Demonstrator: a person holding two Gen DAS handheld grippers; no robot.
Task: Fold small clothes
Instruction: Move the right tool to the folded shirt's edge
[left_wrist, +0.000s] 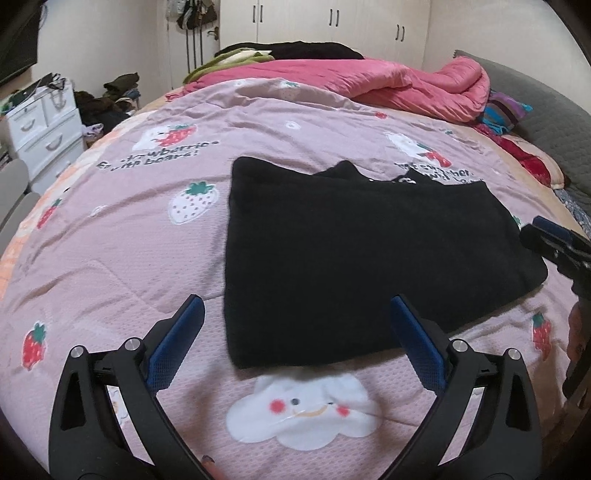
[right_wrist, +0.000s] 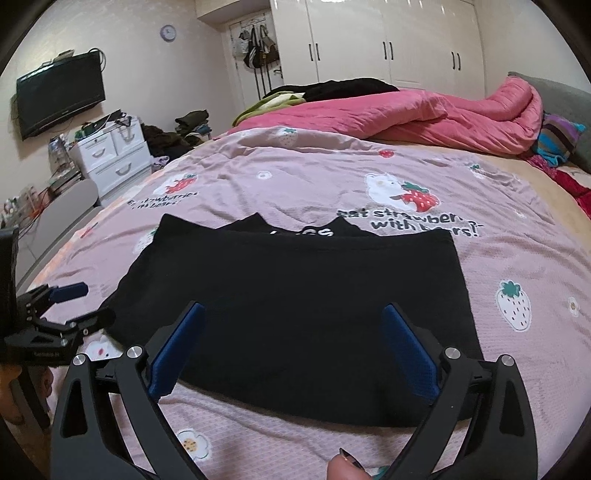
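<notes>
A black garment (left_wrist: 362, 251) lies folded flat on the pink strawberry-print bedspread (left_wrist: 122, 258); white lettering peeks out at its far edge (right_wrist: 317, 233). My left gripper (left_wrist: 297, 310) hovers open over the garment's near left corner, blue pads wide apart, nothing between them. My right gripper (right_wrist: 293, 317) hangs open above the garment's (right_wrist: 295, 302) near edge, its blue pads (right_wrist: 410, 354) clear of the cloth. Each gripper shows at the edge of the other's view: the right one (left_wrist: 554, 243) at the far right, the left one (right_wrist: 62, 295) at the far left.
A bunched pink quilt (left_wrist: 406, 85) and dark clothes (left_wrist: 295, 50) fill the far end of the bed. A grey headboard (left_wrist: 546, 122) runs along the right. White drawers (right_wrist: 110, 155), a clothes heap and a wall television (right_wrist: 61, 92) stand left of the bed.
</notes>
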